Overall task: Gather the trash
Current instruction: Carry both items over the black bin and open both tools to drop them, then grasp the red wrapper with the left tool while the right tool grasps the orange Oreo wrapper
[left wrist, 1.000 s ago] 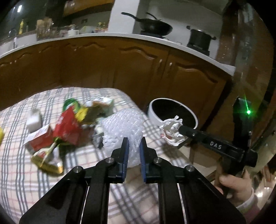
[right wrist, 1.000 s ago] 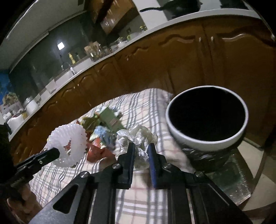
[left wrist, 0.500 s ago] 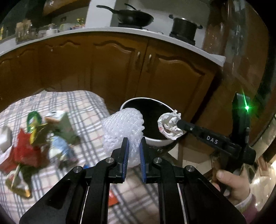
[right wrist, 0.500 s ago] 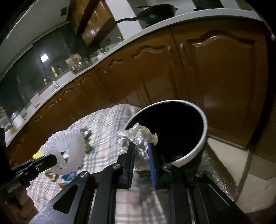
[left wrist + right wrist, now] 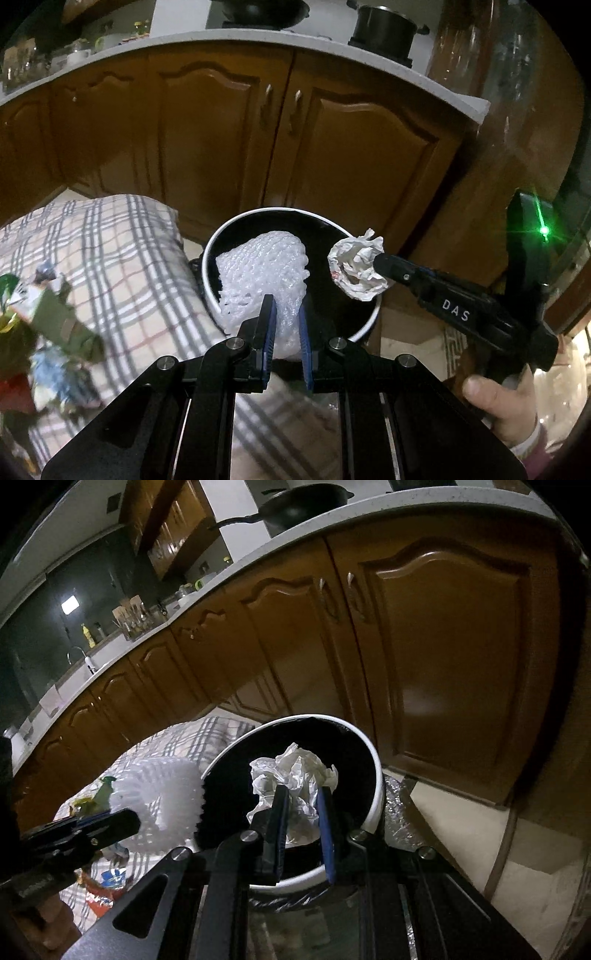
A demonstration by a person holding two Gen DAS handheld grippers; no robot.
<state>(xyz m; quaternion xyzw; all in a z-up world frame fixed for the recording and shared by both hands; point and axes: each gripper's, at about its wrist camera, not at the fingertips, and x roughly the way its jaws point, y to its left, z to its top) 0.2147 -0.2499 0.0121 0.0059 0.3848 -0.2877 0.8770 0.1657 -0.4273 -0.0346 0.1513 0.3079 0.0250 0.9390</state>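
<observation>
Over the bin's dark mouth, the white foam net [image 5: 264,273] is hanging pinched in the left gripper [image 5: 283,328], jaws narrow and clamping its lower end; its bulk is sitting above the near-left part of the opening. Just to its right, the crumpled paper ball [image 5: 356,269] is riding in the right gripper [image 5: 301,814], jaws narrow and squeezing it, roughly over the right rim in the left wrist view, over the opening in the right wrist view. The white-rimmed bin [image 5: 371,317] is lying directly below both, so a drop looks like the next step w/ either hand. Left of it, more wrappers [image 5: 55,321] are waiting on the checked cloth [image 5: 129,258]. Wooden cabinets [image 5: 229,122] are standing behind.
</observation>
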